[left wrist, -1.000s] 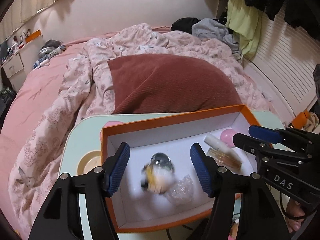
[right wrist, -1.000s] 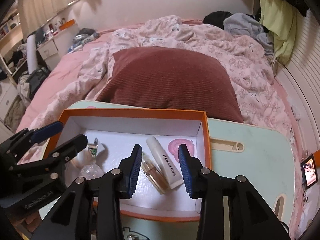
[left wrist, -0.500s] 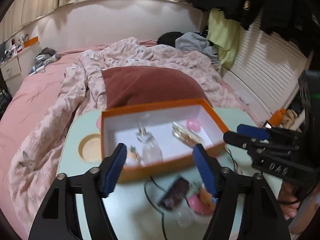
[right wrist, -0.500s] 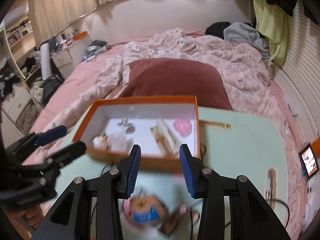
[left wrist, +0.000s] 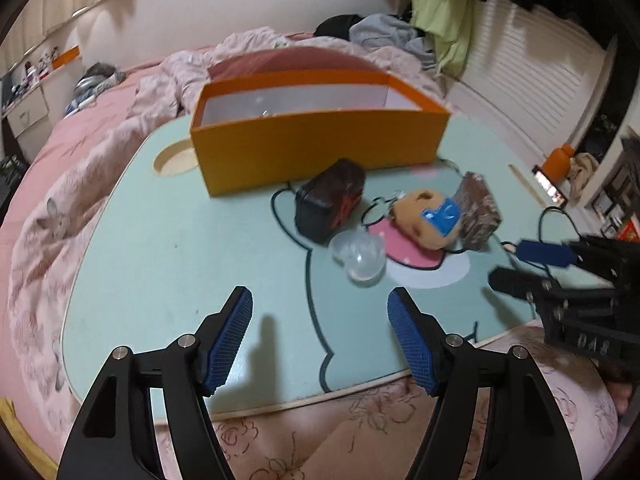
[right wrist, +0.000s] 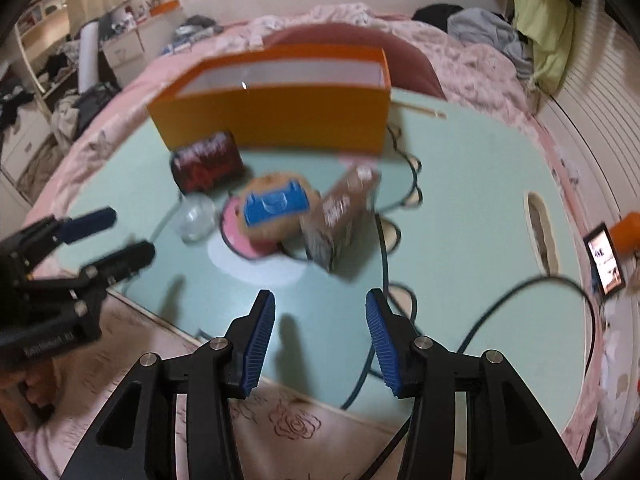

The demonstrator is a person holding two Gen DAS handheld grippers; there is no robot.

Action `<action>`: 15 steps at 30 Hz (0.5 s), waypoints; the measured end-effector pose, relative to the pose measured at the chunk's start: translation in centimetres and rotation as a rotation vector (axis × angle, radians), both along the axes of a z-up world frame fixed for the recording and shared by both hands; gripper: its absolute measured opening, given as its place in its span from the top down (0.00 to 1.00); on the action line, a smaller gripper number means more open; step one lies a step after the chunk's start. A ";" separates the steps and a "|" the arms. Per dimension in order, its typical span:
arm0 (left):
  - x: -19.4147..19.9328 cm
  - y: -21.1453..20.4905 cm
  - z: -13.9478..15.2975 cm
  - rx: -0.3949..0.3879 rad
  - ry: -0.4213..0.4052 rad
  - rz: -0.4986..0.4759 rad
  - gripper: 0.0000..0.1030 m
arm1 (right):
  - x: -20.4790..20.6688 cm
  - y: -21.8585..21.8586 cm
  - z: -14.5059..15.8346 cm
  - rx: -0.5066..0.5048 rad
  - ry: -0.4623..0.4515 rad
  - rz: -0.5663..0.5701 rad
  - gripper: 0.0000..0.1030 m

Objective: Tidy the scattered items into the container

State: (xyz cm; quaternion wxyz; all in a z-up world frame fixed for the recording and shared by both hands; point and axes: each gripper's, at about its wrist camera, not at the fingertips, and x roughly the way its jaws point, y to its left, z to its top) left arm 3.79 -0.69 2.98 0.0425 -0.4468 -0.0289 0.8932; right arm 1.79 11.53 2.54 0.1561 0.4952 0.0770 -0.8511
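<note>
Clutter sits before the orange box (left wrist: 320, 148): black pouch (left wrist: 330, 200), clear capsule (left wrist: 360, 254); both grippers (left wrist: 320, 340) (right wrist: 320, 336) gape empty.

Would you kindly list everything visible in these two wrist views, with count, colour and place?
Box: one, orange, far side of table.
Pouch: one, black and red, in front of box.
Clear capsule: one, transparent, near pouch.
Round toy: one, tan with blue patch, table centre.
Brown packet: one, right of toy.
Cable: one, dark, table's right part.
Table: one, pale green, on bed.
Pillow: one, dark red, behind box.
Left gripper: open, empty.
Right gripper: open, empty.
</note>
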 end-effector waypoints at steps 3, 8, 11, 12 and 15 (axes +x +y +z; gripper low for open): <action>-0.2 0.2 -0.8 -0.011 -0.022 0.012 0.31 | 0.2 0.3 -0.8 0.017 -0.002 -0.028 0.54; -0.1 0.4 -2.1 -0.050 -0.028 0.038 0.19 | 0.4 0.6 -1.2 0.034 0.014 -0.061 0.33; -0.2 0.5 -2.5 -0.053 -0.028 0.045 0.04 | 0.1 1.2 -1.4 0.035 0.008 -0.095 0.17; -0.3 0.4 -2.6 -0.054 -0.033 0.047 0.00 | 0.0 1.3 -1.6 0.036 0.002 -0.099 0.13; -0.4 0.3 -2.7 -0.054 -0.032 0.047 0.00 | 0.0 1.4 -1.8 0.037 -0.003 -0.102 0.08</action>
